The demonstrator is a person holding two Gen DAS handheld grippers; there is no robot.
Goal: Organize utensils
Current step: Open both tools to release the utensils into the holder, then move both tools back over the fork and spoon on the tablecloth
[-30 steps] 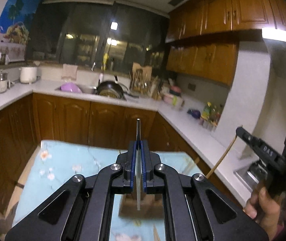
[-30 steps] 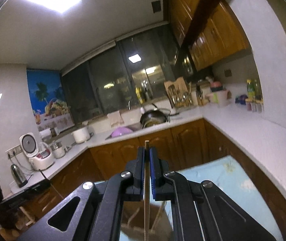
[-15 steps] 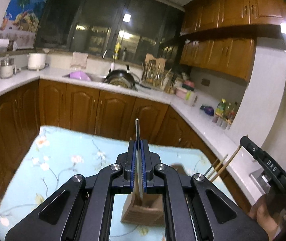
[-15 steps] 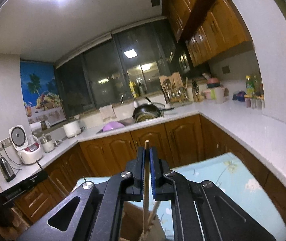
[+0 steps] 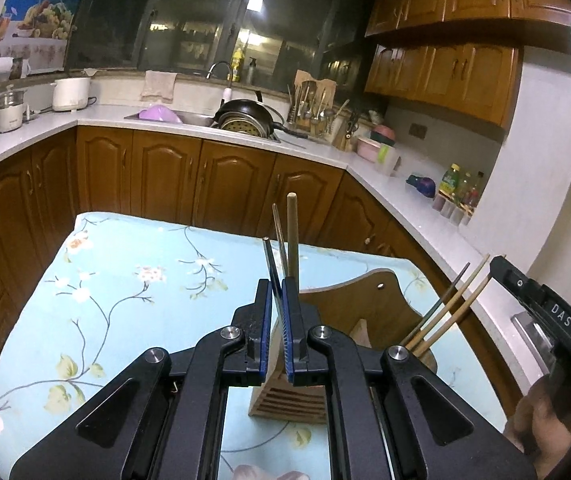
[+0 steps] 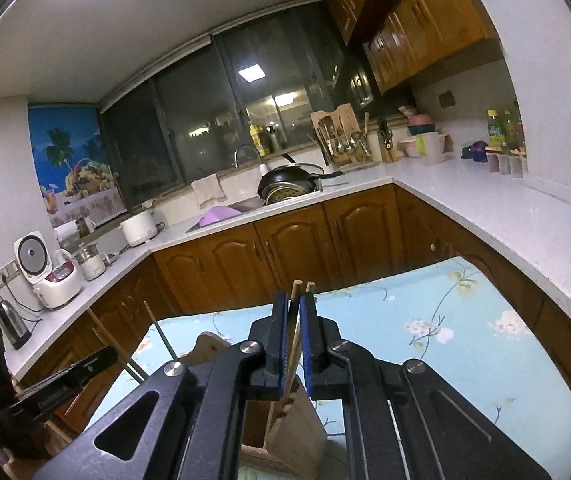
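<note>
A wooden utensil holder (image 5: 285, 396) stands on the table's blue floral cloth (image 5: 125, 280), right under both grippers. My left gripper (image 5: 277, 282) is shut on thin dark chopsticks (image 5: 274, 264) that stick up past its pads. A wooden stick (image 5: 292, 232) rises just behind its right finger; I cannot tell whether it is gripped. My right gripper (image 6: 293, 300) is shut on wooden chopsticks (image 6: 295, 286), whose lower ends reach into the holder (image 6: 297, 432). In the left wrist view the right gripper (image 5: 503, 268) sits at the right, its chopsticks (image 5: 449, 308) slanting down to the holder.
Brown cabinets and a white L-shaped counter (image 5: 397, 192) surround the table closely. On the counter are a sink with a black pan (image 5: 245, 116), a utensil rack (image 5: 309, 100), bottles (image 5: 461, 188) and a rice cooker (image 6: 41, 276). A hand (image 5: 541, 420) holds the right gripper.
Both grippers have come down toward the table, still shut on their chopsticks. The holder now fills more of each view, and the right gripper's chopstick ends have dropped into it.
</note>
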